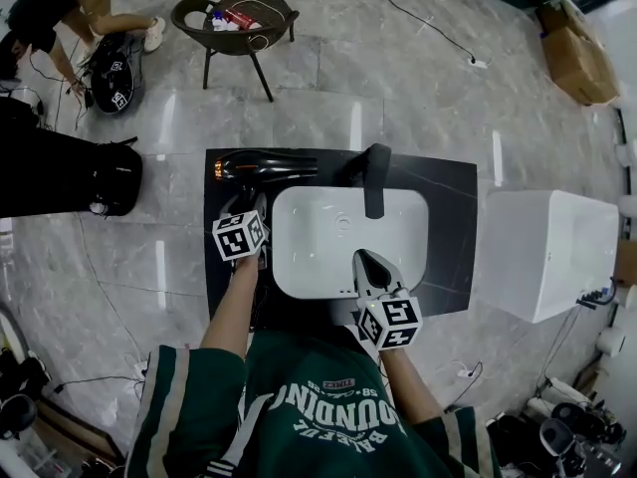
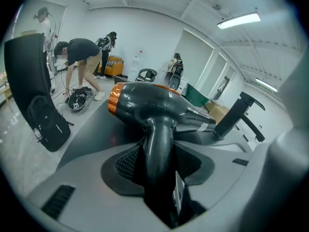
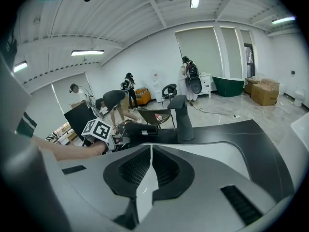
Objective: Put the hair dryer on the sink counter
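- left gripper view: the left gripper [image 2: 158, 170] has its fingers [image 2: 124, 164] clamped on the handle of the hair dryer [image 2: 159, 111]. the pads press on both sides and stand fairly wide, because the handle is thick.
- the barrel lies crosswise just past the fingertips. its orange ring [image 2: 112, 99] is off to their left, and the nozzle end points off to their right, toward the tap [image 2: 236, 115].
- from the head view, the dryer sits ahead of the left fingers at the far left corner of the dark counter [image 1: 448, 207], just beside the white basin [image 1: 328, 242]. i can't tell whether it rests on the counter or hangs a touch above it.
- the right gripper [image 3: 150, 170] has its fingers pressed together with nothing between them. the basin lies below them and the dryer is well off to their left.
- handling call: the shell is hard, glossy and stiff, so it is probably slick under the pads and will want a firm squeeze.
- the weight likely sits up in the barrel, above the fingers, so the dryer could swing or twist about the handle.
- the best hold looks like the one it has now, on the handle close under the barrel.
- the round barrel may roll once let go, so it should be laid on its side with the handle as a prop.
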Available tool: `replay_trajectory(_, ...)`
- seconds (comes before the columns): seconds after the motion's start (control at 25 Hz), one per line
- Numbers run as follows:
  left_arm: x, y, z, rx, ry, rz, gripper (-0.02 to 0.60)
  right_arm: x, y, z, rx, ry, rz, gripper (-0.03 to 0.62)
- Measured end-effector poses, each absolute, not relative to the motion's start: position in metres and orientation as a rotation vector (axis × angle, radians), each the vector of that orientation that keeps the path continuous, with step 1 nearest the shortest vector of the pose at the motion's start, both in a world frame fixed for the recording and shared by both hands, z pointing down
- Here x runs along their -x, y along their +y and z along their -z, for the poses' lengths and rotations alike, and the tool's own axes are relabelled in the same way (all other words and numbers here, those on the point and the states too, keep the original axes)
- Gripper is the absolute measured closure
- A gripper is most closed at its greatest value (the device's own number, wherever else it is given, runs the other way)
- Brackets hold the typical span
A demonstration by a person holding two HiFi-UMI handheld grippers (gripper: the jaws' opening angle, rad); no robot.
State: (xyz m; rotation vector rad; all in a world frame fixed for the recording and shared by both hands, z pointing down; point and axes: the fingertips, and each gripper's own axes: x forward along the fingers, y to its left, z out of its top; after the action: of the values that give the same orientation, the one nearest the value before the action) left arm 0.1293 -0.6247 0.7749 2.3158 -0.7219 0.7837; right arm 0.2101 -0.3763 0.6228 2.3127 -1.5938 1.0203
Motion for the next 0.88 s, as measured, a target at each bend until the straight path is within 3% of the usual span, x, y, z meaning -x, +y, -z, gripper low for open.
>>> replay_trajectory(0.68,-0.132,-0.624,-0.781,-2.416,-0.808,-0.826,0.393,-0.206,-0.363,-0.618,-2.325,-1.592,-1.012,0.549)
replay_trajectory(0.88,-0.123,-0.623,-0.773,-2.427,-0.822,-0.796,0.354,-0.201,-0.355,-0.617,-2.324,-1.597,-1.008,0.549)
